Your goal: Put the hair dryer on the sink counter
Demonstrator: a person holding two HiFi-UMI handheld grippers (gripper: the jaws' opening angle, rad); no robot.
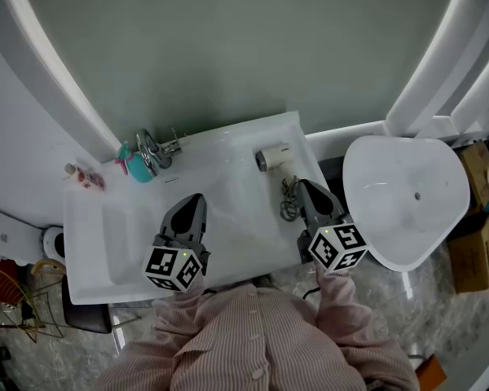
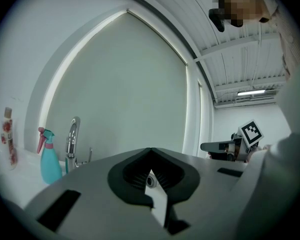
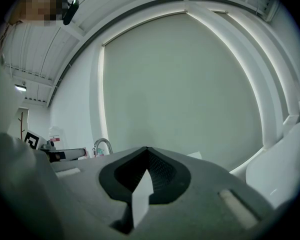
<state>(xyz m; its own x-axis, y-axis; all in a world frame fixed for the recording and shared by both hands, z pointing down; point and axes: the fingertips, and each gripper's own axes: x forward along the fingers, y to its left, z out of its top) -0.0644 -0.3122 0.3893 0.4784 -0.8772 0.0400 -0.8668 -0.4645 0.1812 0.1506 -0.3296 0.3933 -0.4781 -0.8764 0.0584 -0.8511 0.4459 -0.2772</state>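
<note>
The white hair dryer (image 1: 273, 158) lies on the back right part of the white sink counter (image 1: 228, 149), its grey cord (image 1: 289, 202) coiled just in front of it. My right gripper (image 1: 304, 184) is shut and empty, its tip beside the cord's right side, a little short of the dryer. My left gripper (image 1: 196, 198) hovers over the middle of the counter, also shut with nothing in it. In the left gripper view the left gripper (image 2: 150, 150) has its jaws meeting at the tip, and in the right gripper view so does the right gripper (image 3: 146, 149).
A chrome faucet (image 1: 151, 149), a teal spray bottle (image 1: 137, 168) and a small pink bottle (image 1: 85, 176) stand at the counter's back left, behind the basin (image 1: 118, 235). A white bowl-shaped fixture (image 1: 407, 198) sits right of the counter, with cardboard boxes (image 1: 477, 218) beyond it.
</note>
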